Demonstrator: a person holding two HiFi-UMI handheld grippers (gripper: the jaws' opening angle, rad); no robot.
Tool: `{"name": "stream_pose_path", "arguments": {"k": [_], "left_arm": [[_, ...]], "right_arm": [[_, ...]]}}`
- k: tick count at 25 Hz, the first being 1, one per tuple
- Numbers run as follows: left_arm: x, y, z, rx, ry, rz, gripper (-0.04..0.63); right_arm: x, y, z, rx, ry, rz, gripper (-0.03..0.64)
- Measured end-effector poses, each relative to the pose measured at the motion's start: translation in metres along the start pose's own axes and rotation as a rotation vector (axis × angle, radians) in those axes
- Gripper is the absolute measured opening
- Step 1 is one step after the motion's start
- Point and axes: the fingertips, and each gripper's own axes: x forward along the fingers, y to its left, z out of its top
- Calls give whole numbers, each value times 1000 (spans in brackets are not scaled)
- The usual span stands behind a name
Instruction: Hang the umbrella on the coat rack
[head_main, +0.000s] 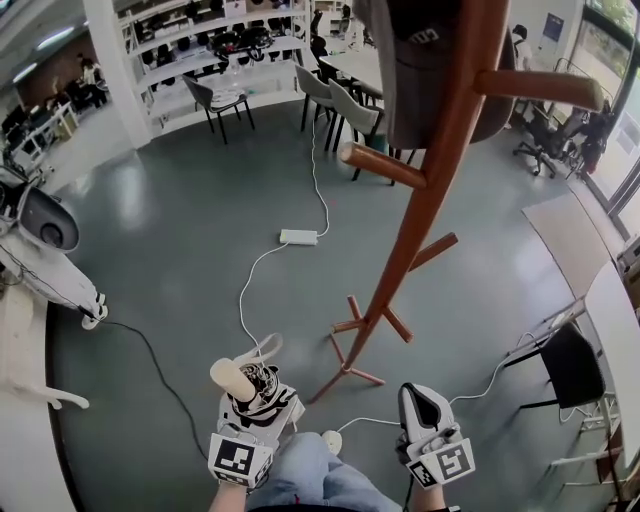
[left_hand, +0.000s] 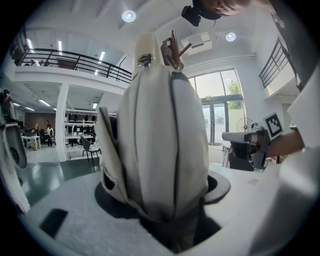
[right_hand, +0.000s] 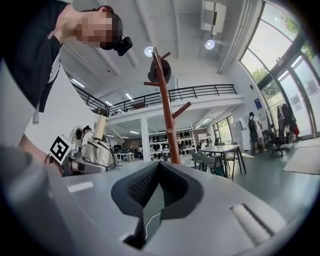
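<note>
A folded cream umbrella (head_main: 240, 380) with a pale handle stands upright in my left gripper (head_main: 262, 395), whose jaws are shut on its bundled fabric. In the left gripper view the umbrella (left_hand: 160, 140) fills the middle and hides the jaw tips. The brown wooden coat rack (head_main: 430, 190) rises just ahead and to the right, with bare pegs (head_main: 380, 165) and a dark hat (head_main: 410, 60) at the top. My right gripper (head_main: 425, 405) hangs low beside the rack's foot, shut and holding nothing. The right gripper view shows the rack (right_hand: 167, 115) straight ahead.
A white power strip (head_main: 298, 237) and its cable lie on the grey floor beyond the rack's feet (head_main: 350, 372). A black chair (head_main: 572, 365) and a table (head_main: 615, 310) stand at the right, a white machine (head_main: 45, 225) at the left, chairs (head_main: 222, 100) at the back.
</note>
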Motion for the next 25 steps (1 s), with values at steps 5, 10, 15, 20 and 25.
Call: {"name": "stream_pose_path", "arguments": {"k": [5, 10, 15, 20, 25], "left_arm": [[11, -4, 0, 10, 18, -47, 304], [29, -17, -16, 51, 31, -130, 304], [45, -24, -20, 66, 56, -198, 304], [65, -29, -31, 83, 84, -248, 304], [81, -35, -43, 95, 105, -281, 304]], "right_arm": [[14, 1, 7, 5, 8, 12, 8], [24, 0, 8, -12, -1, -5, 8], [27, -1, 9, -14, 5, -39, 8], [26, -4, 15, -26, 4, -57, 8], [22, -12, 15, -24, 12, -88, 8]]}}
